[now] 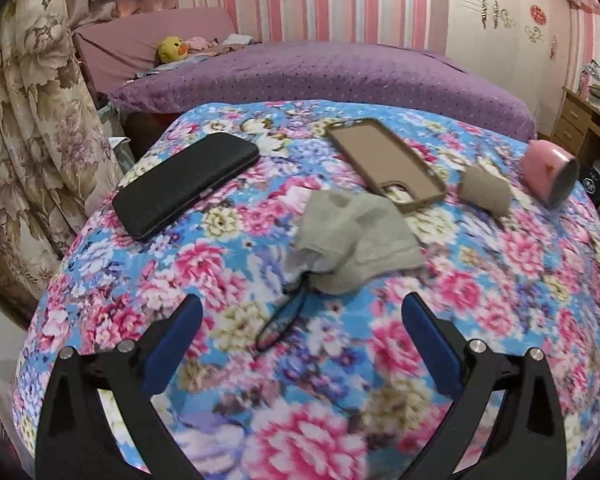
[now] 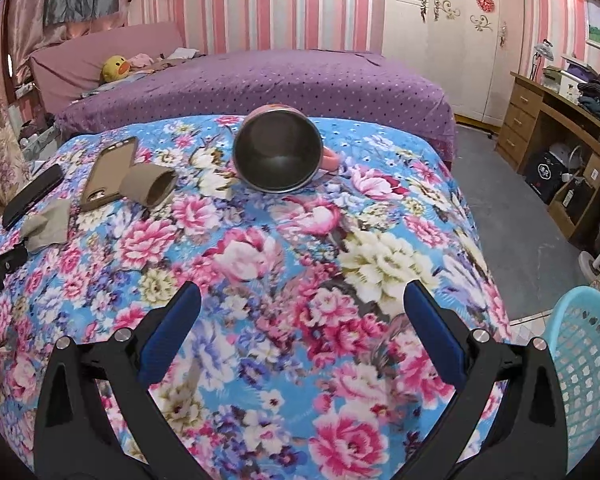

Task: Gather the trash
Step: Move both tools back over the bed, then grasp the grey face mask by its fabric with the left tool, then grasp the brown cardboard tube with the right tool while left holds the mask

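A crumpled grey-beige cloth or tissue [image 1: 356, 240] lies on the flowered blanket [image 1: 500, 300], just beyond my open left gripper [image 1: 302, 316]. A black loop [image 1: 280, 324], perhaps a hair tie, pokes out from under it between my fingers. A brown cardboard tube [image 1: 485, 193] lies to the right, also seen as a tube [image 2: 150, 188] in the right wrist view. My right gripper [image 2: 302, 312] hangs open over bare blanket [image 2: 300, 264], with nothing between its fingers. The crumpled cloth [image 2: 48, 226] shows at the far left there.
A black phone [image 1: 186, 184], a brown phone case [image 1: 386, 164] and a tipped pink mug [image 2: 278, 156] lie on the blanket. A light-blue plastic basket [image 2: 584, 364] stands at the lower right. Behind are a purple bed [image 2: 260, 80], a wooden desk [image 2: 548, 120] and floral curtains [image 1: 28, 120].
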Demonstrator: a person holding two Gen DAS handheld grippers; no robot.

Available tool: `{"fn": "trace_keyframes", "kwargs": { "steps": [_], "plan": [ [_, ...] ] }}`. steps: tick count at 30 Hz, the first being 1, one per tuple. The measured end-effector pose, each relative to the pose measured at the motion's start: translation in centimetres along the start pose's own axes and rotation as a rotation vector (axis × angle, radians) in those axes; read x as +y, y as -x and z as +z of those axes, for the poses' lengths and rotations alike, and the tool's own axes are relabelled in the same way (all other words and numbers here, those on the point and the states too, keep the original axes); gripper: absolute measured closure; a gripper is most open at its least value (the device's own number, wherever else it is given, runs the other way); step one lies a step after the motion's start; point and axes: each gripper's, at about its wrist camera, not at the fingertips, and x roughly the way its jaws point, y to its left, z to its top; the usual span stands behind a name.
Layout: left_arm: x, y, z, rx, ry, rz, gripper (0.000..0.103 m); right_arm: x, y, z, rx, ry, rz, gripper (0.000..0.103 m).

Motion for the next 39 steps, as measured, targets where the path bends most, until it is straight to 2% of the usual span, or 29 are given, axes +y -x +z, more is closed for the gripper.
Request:
{"fn": "trace_keyframes", "kwargs": {
  "steps": [6,8,9,11,13,14,16,19,22,25,30,33,36,39],
  "plan": [
    [0.8,-2.7,1.5,0.047,0.054,-0.061,0.006,-0.8,-1.1,0.3,0.038,-0.028,0.016,0.004],
    [0.5,-3.7,1.9,0.084,0.037,-0.080,0.012,-1.1,-1.5,0.4,0.055,-0.035,0.038,0.004],
    [0.4,-3.9,1.9,0.089,0.031,-0.087,0.023,-1.1,-1.7,0.4,0.064,-0.036,0.043,0.004],
    [0.0,-3.9,2.0,0.083,0.011,-0.089,0.034,-0.9,-2.1,0.5,0.080,-0.032,0.046,0.004],
    [-0.6,-3.6,1.9,0.068,-0.020,-0.112,0.057,-0.5,-2.3,0.5,0.088,-0.014,0.048,0.004],
    [-0.7,-3.5,1.9,0.062,-0.031,-0.112,0.062,-0.2,-2.3,0.4,0.090,0.001,0.043,0.004],
    [-0.8,-3.3,1.9,0.052,-0.042,-0.120,0.080,0.4,-2.2,0.4,0.086,0.031,0.028,0.004],
    [-0.2,-2.7,2.0,0.044,-0.034,-0.151,0.084,0.9,-2.0,0.1,0.088,0.054,0.028,0.004],
    [0.9,-1.9,2.1,0.020,-0.043,-0.132,0.084,1.4,-1.8,-0.2,0.096,0.060,0.031,0.004],
    [2.5,-1.9,2.2,0.027,-0.024,-0.123,0.084,2.4,-1.7,0.0,0.099,0.040,0.072,0.004],
    [4.8,-1.8,2.4,0.008,0.007,-0.066,0.084,6.1,-2.9,1.3,0.099,0.079,0.139,0.004],
    [5.5,-2.0,2.3,0.006,0.023,-0.052,0.084,8.4,-4.0,2.3,0.101,0.149,0.128,0.004],
    [5.4,-2.1,2.3,-0.003,-0.009,-0.001,0.084,10.5,-4.8,3.8,0.072,0.196,0.133,0.004],
    [5.6,-2.4,2.3,0.003,-0.006,-0.001,0.084,12.2,-6.0,5.3,0.061,0.225,0.132,0.004]
  ]
}}
